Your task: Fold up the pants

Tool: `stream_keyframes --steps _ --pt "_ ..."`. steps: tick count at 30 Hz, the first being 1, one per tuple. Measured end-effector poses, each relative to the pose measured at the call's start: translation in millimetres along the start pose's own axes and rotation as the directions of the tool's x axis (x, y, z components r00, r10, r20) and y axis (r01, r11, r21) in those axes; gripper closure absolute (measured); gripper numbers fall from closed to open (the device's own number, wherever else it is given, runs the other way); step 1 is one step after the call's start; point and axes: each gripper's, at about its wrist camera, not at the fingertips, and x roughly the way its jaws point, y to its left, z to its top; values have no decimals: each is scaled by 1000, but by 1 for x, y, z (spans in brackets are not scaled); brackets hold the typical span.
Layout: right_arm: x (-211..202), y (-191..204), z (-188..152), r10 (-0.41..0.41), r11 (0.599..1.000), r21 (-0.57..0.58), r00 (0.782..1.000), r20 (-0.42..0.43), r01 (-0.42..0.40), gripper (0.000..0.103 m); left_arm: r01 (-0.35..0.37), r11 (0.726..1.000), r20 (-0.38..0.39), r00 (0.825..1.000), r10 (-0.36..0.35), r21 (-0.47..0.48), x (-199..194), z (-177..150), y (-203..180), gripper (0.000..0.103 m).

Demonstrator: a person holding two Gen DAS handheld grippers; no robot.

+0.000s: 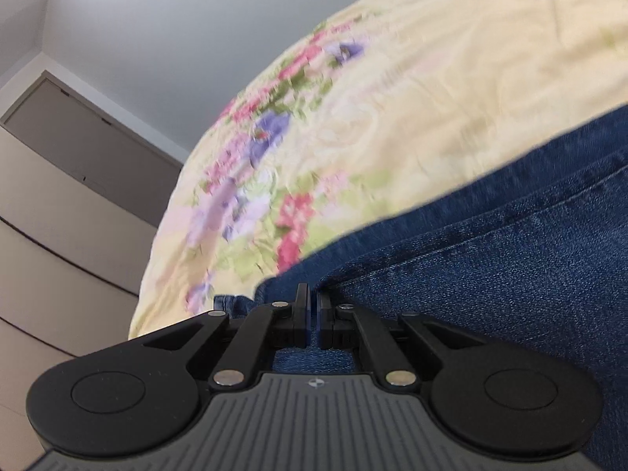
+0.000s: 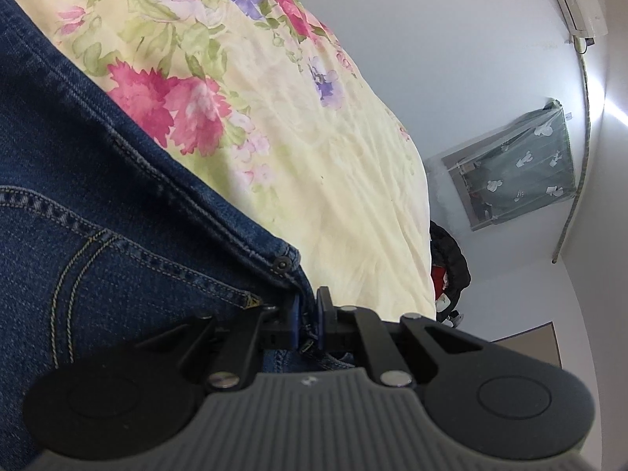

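Jeans (image 2: 98,180): left gripper (image 1: 314,306) and right gripper (image 2: 308,310) each pinch denim edge; I keep both grips level and taut over the floral bedspread (image 2: 333,180).

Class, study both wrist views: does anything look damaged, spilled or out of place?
Nothing stands out. Both the left gripper and right gripper have jaws clamped on the jeans, which lie intact on the floral bedspread.
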Motion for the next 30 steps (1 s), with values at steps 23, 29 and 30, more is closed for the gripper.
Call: stream_keyframes --steps 23,29,30 --pt "-3 -8 10 -53 993 100 997 -52 58 52 20 992 -136 990 -37 -127 44 8 61 46" --pt "-44 -16 9 -20 978 207 999 -43 28 51 170 857 -108 962 -252 -487 23 -45 123 46" --pt "-52 -17 8 5 973 231 999 -42 5 51 192 817 -94 954 -286 -543 20 -57 130 46"
